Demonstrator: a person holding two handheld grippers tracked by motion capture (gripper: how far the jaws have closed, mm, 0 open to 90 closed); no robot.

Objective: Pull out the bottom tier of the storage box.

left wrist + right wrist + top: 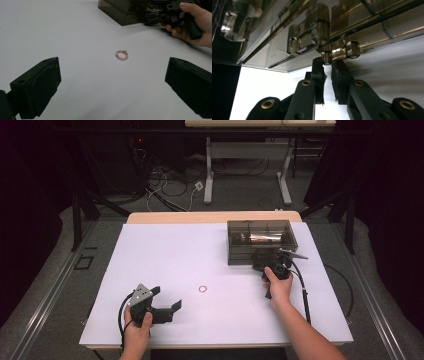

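A smoky see-through drawer box (pixel 260 240) stands at the back right of the white table top (pixel 175 255). My right gripper (pixel 264 261) is pushed up against its front. In the right gripper view the two jaws (pixel 328 63) pinch a small clear drawer knob (pixel 327 57) low on the box (pixel 362 22). A pink bead ring (pixel 202 289) lies flat near the table's middle. My left gripper (pixel 167 298) rests at the front left with its jaws wide apart and nothing between them. From its own view, the left gripper (pixel 112 82) points at the ring (pixel 121 55), which lies well ahead of the jaws.
The box (pixel 120 10) and the right hand with its gripper (pixel 155 17) show at the top right of the left gripper view. A second knob (pixel 320 31) sits higher on the box front. Cables trail from both grippers. Beyond the table's far edge are desk legs and floor cables.
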